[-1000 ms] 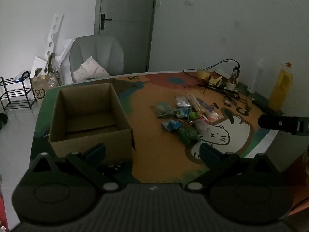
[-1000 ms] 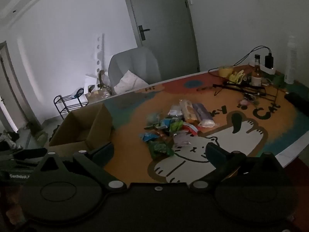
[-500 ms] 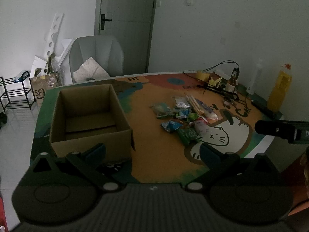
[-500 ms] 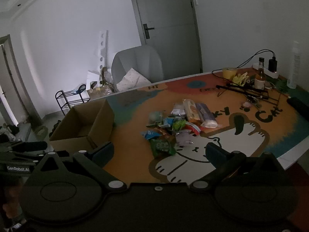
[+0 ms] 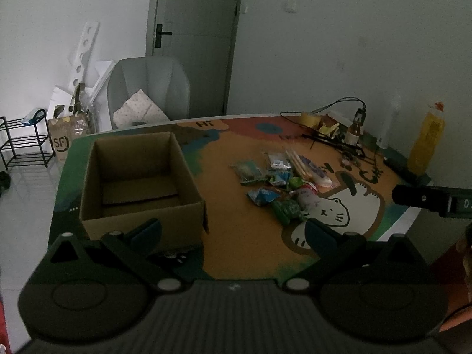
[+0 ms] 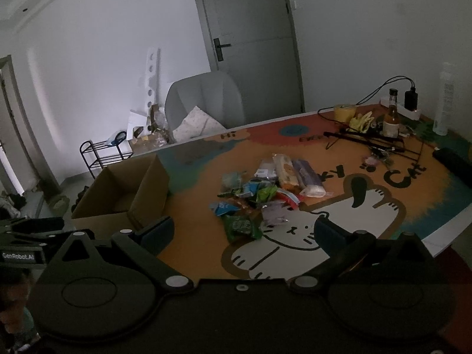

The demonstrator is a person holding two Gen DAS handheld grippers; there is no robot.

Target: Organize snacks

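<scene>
Both the left gripper [image 5: 233,231] and the right gripper [image 6: 243,230] are hanging with jaws wide apart, gripping nothing. The heap of small crinkled snack packets [image 6: 265,194] is lying ahead between the right jaws, their labels seemingly unreadable in dim light. The open brown cardboard box [image 5: 138,180] is sitting beyond the left finger, its near corner hidden.

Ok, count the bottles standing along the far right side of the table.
3: a small brown glass bottle by the cables, a tall clear bottle near the wall, and a yellow bottle at the table's right edge, seen only from the left wrist. Clutter may hide others.
</scene>
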